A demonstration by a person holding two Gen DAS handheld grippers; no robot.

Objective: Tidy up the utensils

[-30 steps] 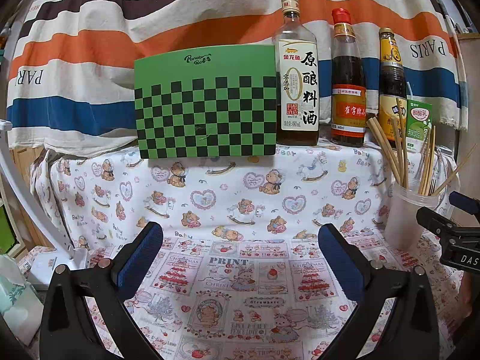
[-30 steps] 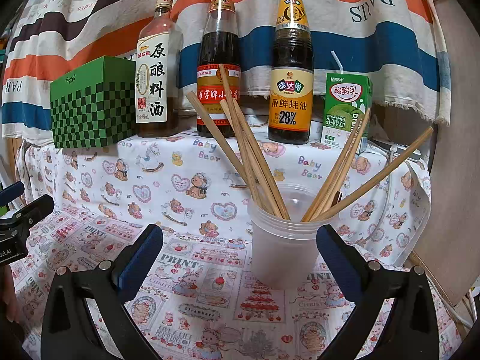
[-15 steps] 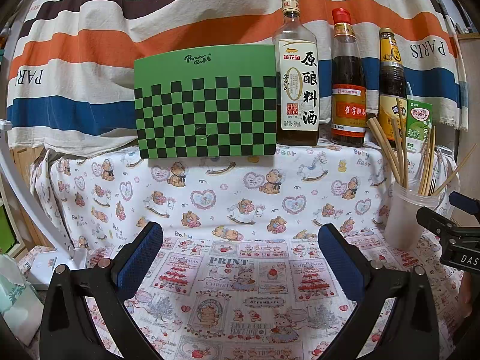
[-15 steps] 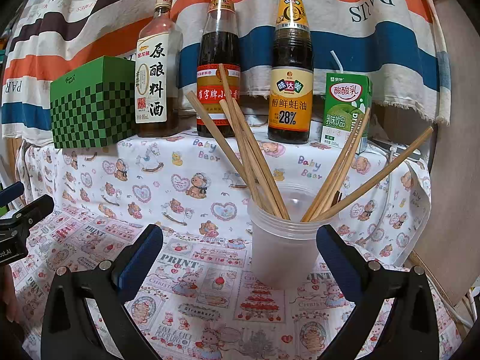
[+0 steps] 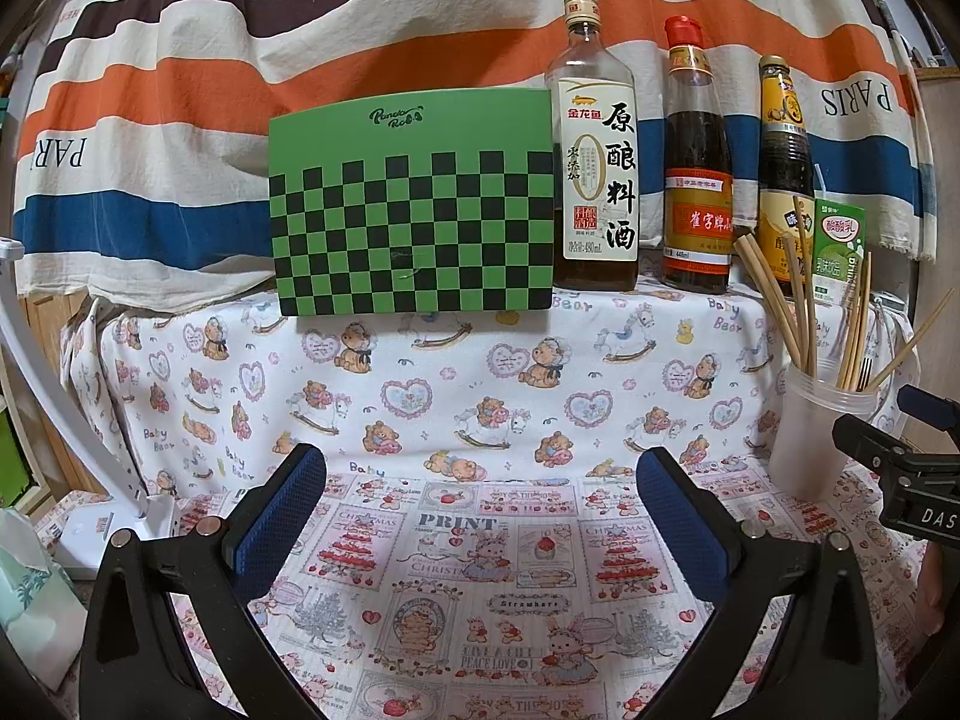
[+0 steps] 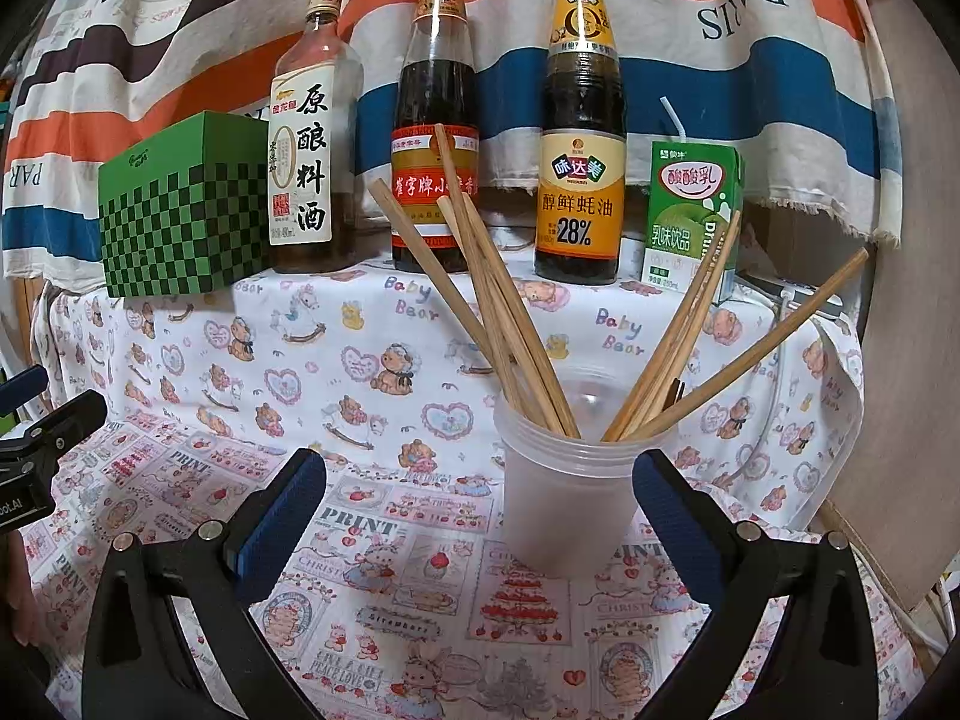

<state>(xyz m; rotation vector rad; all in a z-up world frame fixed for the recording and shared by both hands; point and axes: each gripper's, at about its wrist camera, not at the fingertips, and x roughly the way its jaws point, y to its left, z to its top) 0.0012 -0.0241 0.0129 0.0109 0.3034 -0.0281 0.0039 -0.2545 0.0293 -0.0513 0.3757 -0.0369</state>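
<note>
1. The chopsticks (image 6: 516, 324) stand in a clear plastic cup (image 6: 567, 504) on the printed tablecloth (image 6: 390, 546), in two loose bundles that lean left and right. In the left wrist view the cup (image 5: 810, 426) is far at the right edge.
2. The right gripper (image 6: 480, 516) has its jaws wide open and holds nothing; the cup is in front of it, between the lines of the two fingers. The left gripper (image 5: 480, 516) is also wide open and empty, over bare cloth.
3. I judge the chopsticks to be light, stiff and a little smooth, so they may roll or slip. A hold near the upper free part of one bundle seems best. The cup looks thin and light, and it can tip if a stick is pulled sideways.
4. The right view shows inside the cup and a milk carton (image 6: 690, 216) behind it. The left view shows the front of the green checkered box (image 5: 414, 204) and a white lamp stand (image 5: 78, 456), which the right view does not show.
</note>
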